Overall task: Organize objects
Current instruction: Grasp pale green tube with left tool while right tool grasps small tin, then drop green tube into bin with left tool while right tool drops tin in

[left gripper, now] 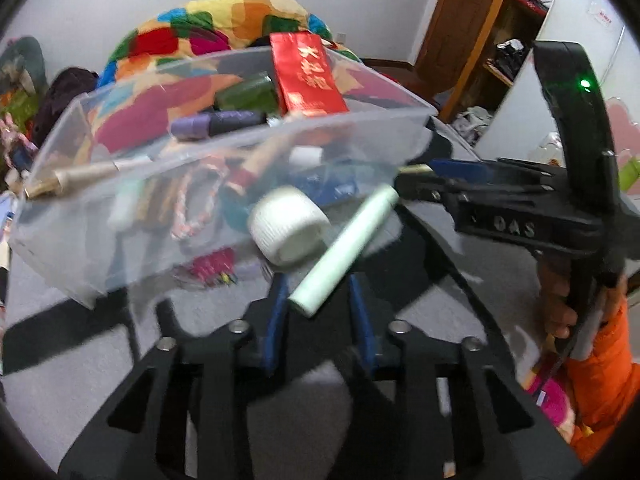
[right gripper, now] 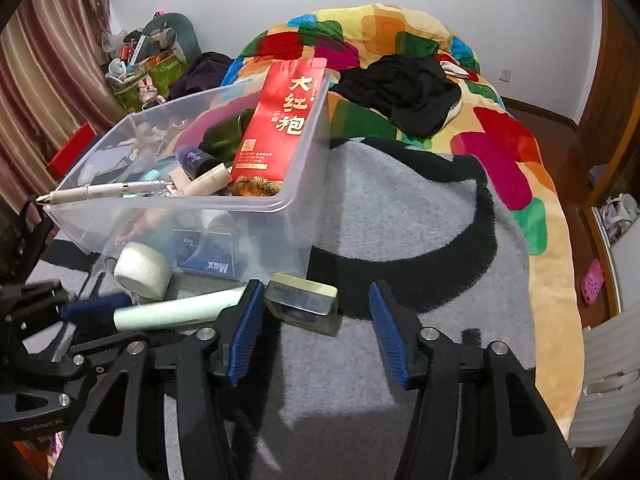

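Observation:
A clear plastic bin (right gripper: 298,200) holds a tall red tea box (right gripper: 280,120), a purple tube (right gripper: 196,160), a pen and other small items; it also shows in the left wrist view (left gripper: 120,248). My left gripper (left gripper: 320,292) is shut on a pale green tube (left gripper: 344,248), held just outside the bin's near wall; the tube also shows in the right wrist view (right gripper: 176,312). A white tape roll (right gripper: 142,266) lies beside it. My right gripper (right gripper: 316,328) is open around a small glass bottle with a pale cap (right gripper: 302,300), which sits near its left finger.
The bin stands on a grey and black blanket (right gripper: 400,240) over a bed with a colourful quilt (right gripper: 500,148) and black clothes (right gripper: 404,88). Curtains and clutter are at the left; a wooden shelf (left gripper: 480,40) is at the right.

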The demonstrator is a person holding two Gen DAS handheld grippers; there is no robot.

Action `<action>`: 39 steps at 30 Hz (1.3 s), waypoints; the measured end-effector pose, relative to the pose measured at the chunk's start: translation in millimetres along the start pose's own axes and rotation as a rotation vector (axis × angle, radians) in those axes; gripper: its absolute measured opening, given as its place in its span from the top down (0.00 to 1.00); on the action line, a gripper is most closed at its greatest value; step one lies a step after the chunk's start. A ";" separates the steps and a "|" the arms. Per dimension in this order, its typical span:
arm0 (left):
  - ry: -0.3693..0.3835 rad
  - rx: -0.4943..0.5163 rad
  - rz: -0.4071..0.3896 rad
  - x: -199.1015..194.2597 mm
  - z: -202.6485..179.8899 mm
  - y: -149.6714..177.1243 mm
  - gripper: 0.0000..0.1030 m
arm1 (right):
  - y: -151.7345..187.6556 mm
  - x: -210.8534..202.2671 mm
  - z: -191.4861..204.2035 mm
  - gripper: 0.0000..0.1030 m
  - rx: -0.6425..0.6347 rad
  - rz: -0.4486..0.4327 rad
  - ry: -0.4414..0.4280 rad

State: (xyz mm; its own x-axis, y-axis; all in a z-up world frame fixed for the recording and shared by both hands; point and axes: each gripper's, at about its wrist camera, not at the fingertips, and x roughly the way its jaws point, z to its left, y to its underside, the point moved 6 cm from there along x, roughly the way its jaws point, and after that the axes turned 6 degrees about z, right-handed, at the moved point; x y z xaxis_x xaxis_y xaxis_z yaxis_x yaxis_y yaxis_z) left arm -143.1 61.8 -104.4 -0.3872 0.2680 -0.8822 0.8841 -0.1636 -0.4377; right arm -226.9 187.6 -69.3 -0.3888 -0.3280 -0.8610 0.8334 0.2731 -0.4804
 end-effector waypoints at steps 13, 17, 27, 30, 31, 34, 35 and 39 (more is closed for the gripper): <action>0.009 0.103 0.049 11.3 -28.4 -12.7 0.75 | 8.1 -5.7 0.1 0.67 -0.008 -0.013 -0.001; -0.027 0.141 0.047 19.2 -38.8 -20.9 0.76 | 8.5 -7.2 0.3 0.67 -0.010 -0.020 -0.003; -0.067 0.170 -0.020 5.1 -41.5 -2.2 0.86 | 18.0 -29.0 -0.2 0.67 0.016 -0.066 -0.042; -0.065 0.166 -0.053 -9.0 -41.6 4.9 0.86 | 15.5 -40.9 2.7 0.67 0.014 -0.097 -0.050; -0.063 0.161 -0.069 -15.6 -41.3 6.5 0.86 | 14.7 -44.1 3.8 0.67 0.012 -0.104 -0.052; -0.051 0.146 -0.117 -36.6 -40.0 8.4 0.85 | 9.6 -59.1 11.7 0.67 0.002 -0.141 -0.067; -0.049 0.141 -0.136 -44.1 -39.8 7.7 0.86 | 8.7 -62.6 14.1 0.67 0.000 -0.149 -0.069; -0.043 0.126 -0.218 -74.2 -38.3 -1.9 0.86 | -0.4 -79.4 26.6 0.67 -0.019 -0.196 -0.079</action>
State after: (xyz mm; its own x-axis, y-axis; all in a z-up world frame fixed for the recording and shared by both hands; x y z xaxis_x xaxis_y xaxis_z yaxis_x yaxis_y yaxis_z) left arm -106.0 78.6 -31.5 -0.5785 0.2695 -0.7699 0.7400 -0.2236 -0.6343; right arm -186.0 189.5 3.7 -0.5099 -0.4460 -0.7356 0.7370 0.2143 -0.6409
